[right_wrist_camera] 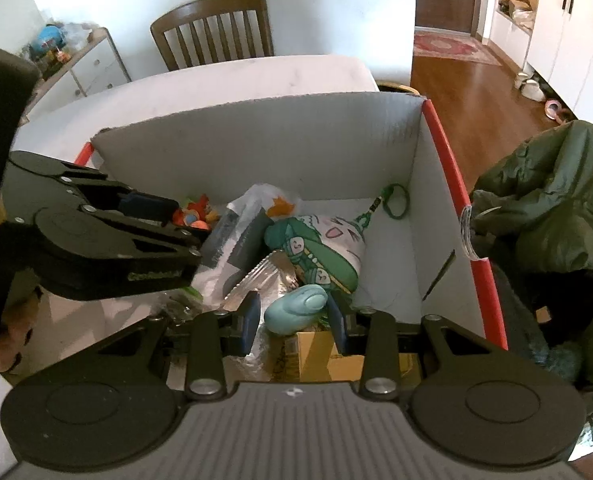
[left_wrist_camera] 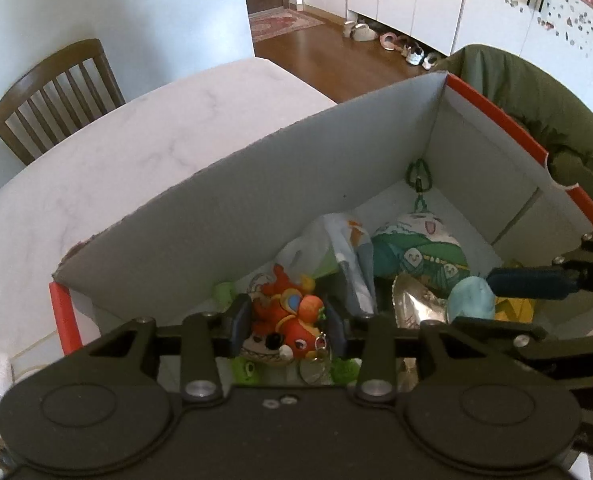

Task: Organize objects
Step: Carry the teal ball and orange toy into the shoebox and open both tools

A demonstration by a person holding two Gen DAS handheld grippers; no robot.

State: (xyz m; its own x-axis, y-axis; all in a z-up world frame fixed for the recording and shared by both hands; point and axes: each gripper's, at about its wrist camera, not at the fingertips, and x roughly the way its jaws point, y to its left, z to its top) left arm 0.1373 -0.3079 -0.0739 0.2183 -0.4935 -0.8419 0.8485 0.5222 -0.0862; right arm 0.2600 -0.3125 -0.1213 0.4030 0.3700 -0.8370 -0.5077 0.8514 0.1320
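Inside the red-edged cardboard box [left_wrist_camera: 232,208], the left gripper [left_wrist_camera: 286,322] is clamped on an orange plush keychain [left_wrist_camera: 286,316] at 7 o'clock, while the right gripper [right_wrist_camera: 294,316] holds a pale-blue plush [right_wrist_camera: 296,314] at 5 o'clock.

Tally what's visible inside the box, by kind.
Plush toys: 3 (red-orange dragon, green-white pillow plush, light-blue plush)
Plastic bags: 1
Silver foil pouches: 1
Yellow cartons: 1
Total: 6
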